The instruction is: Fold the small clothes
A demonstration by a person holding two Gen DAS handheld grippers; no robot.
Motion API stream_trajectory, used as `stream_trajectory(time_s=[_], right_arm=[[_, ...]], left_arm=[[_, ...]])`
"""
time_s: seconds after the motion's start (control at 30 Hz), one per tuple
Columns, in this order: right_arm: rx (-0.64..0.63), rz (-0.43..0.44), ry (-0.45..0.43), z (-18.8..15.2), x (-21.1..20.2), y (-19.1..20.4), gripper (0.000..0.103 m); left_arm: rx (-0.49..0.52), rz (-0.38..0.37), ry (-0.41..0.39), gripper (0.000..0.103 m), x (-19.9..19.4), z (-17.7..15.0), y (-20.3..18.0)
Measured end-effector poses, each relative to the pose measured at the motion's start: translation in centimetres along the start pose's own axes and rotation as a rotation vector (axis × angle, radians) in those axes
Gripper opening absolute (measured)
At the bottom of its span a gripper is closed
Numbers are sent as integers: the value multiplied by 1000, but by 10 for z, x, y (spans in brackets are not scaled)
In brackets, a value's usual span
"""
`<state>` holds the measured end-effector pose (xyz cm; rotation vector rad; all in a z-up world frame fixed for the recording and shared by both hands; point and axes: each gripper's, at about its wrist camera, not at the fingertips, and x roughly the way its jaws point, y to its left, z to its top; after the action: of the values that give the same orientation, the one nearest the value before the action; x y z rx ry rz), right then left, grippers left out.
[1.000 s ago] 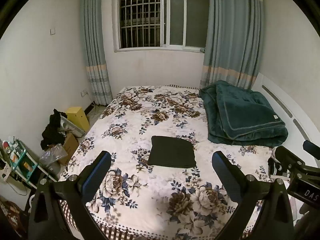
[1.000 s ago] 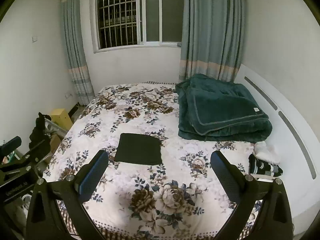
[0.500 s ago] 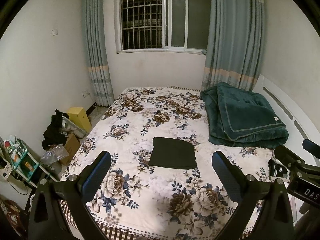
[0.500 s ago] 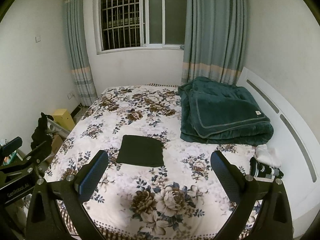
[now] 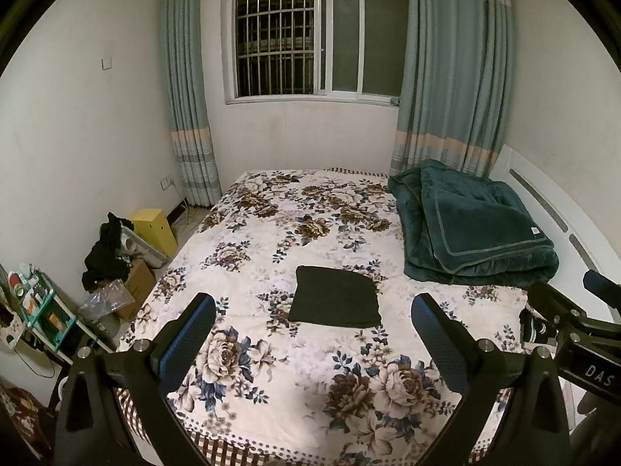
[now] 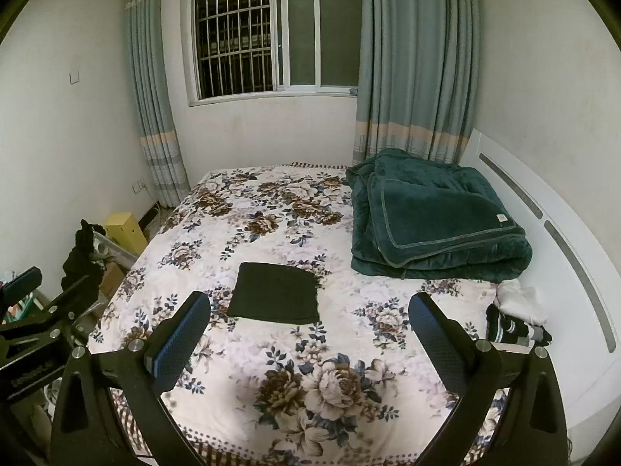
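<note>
A small dark garment [image 5: 334, 298], folded into a flat rectangle, lies on the floral bedspread [image 5: 271, 240] near the bed's middle; it also shows in the right wrist view [image 6: 274, 293]. My left gripper [image 5: 313, 334] is open and empty, held above the bed's near edge, well short of the garment. My right gripper [image 6: 309, 332] is open and empty, at a similar height to the right. A small pile of white and dark striped clothes [image 6: 518, 316] lies at the bed's right edge by the headboard.
A folded dark green blanket [image 5: 469, 229] fills the bed's far right. A white headboard [image 6: 562, 240] runs along the right. Left of the bed stand a yellow box [image 5: 155, 229], cardboard boxes with dark clothes [image 5: 106, 256] and a small shelf [image 5: 35, 310]. A barred window [image 5: 310, 39] and curtains are behind.
Both grippers have drawn back and tilted up a little, so the bed and garment sit slightly lower in view. The garment has not moved. Both stay open.
</note>
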<state>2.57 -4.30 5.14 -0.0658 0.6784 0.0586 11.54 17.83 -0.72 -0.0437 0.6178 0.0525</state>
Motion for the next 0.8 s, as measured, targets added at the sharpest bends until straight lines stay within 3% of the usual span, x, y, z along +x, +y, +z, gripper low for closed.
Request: stream_trajectory(time_s=[0.8], right_arm=[[-1, -3, -8, -2, 0, 3, 103]], left_arm=[[0, 5, -4, 103, -6, 4, 1]])
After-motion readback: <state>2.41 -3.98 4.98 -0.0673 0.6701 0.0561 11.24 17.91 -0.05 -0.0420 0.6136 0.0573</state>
